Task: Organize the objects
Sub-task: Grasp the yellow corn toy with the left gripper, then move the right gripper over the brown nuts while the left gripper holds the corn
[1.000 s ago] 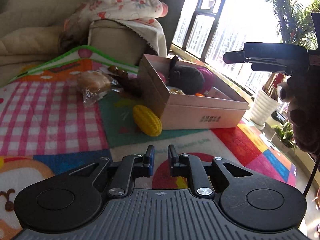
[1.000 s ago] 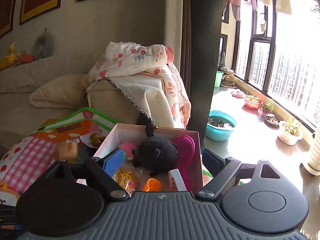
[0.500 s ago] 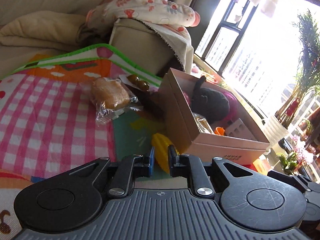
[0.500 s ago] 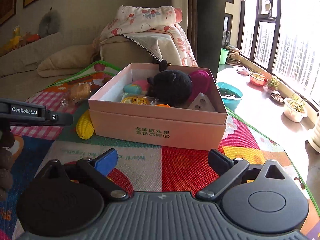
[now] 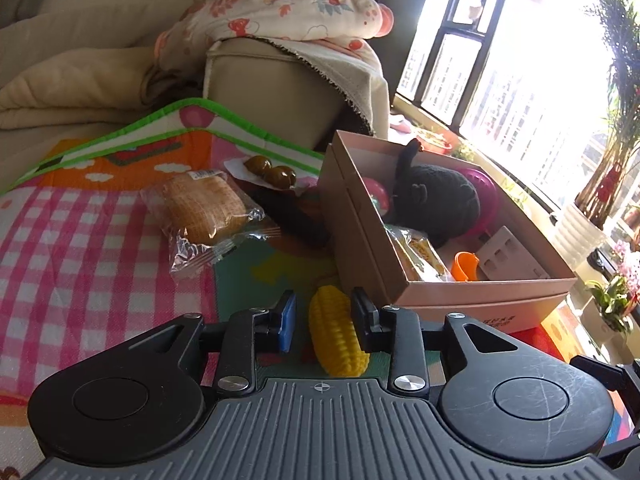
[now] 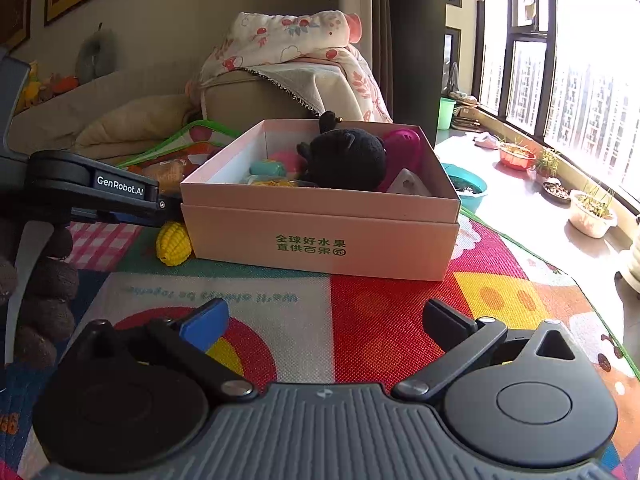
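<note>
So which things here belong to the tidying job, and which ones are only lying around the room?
Part of the job:
- toy corn, between the open jaws of the left gripper
- pink box
- wrapped bread
- plush toy, already in the box

Just lying about:
- floral blanket
- sofa
- plant pots
- teal basin

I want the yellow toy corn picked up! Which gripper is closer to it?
Left. The left gripper has the toy corn between its fingers, which have just been opening. The right gripper is open over the play mat, well in front of the pink box.
</note>
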{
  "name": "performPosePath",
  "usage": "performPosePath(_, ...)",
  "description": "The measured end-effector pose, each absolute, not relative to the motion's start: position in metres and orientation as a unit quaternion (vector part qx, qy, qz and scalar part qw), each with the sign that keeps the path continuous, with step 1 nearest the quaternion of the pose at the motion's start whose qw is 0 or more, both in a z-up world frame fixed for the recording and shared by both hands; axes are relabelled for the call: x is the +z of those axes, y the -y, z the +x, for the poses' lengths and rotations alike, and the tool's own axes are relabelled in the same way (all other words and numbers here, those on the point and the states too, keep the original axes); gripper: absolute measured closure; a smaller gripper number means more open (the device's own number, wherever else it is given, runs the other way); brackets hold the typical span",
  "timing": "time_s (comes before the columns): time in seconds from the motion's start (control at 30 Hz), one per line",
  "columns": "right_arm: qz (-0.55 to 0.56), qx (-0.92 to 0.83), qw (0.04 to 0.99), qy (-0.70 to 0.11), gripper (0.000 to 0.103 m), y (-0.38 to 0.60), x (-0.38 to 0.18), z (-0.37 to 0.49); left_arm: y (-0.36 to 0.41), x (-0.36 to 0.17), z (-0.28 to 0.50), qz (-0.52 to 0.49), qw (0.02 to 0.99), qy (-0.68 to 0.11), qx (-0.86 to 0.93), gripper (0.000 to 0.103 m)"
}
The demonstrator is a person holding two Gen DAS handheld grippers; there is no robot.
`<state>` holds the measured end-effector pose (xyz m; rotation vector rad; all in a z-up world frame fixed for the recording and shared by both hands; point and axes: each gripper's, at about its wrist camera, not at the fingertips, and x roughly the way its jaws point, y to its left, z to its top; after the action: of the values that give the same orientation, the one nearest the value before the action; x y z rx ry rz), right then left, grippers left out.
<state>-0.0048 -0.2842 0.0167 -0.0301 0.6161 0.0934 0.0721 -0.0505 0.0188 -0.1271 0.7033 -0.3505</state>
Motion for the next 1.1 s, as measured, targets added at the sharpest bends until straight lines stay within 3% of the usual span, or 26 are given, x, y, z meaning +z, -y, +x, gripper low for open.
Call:
performPosePath(0.33, -0.014, 0.040, 0.950, -0.309, 0.000, 0.285, 0.015, -0.003, 0.053, 0.014, 0.076, -0.056, 0.919, -0.351, -0.173, 0.063)
performPosePath(0.43, -0.011, 0.039, 0.950, -0.310, 0.000, 0.286, 0.016, -0.002, 0.053, 0.005, 0.079, -0.044, 0.910, -0.374, -0.171, 0.068)
performPosePath(0.67, -0.027, 0.049, 0.944, -0.324, 0.000, 0.280, 0.022, 0.006, 0.028, 0.002, 0.054, -0.024, 0.924, -0.333, -0.187, 0.069)
performPosePath(0.83, -0.074, 0.089, 0.950, -0.290, 0.000, 0.251, 0.069, 0.022, -0.020, -0.004, 0.038, -0.012, 0.937, -0.311, -0.159, 0.069)
performPosePath(0.9, -0.074, 0.118, 0.948, -0.285, 0.000, 0.234, 0.096, 0.042, -0.041, -0.005, 0.041, -0.059, 0.936, -0.311, -0.154, 0.069)
performPosePath(1.1, -0.067, 0.170, 0.922, -0.341, 0.000, 0.156, 0.139, 0.153, -0.065, -0.009, 0.046, -0.137, 0.924, -0.310, -0.178, 0.069)
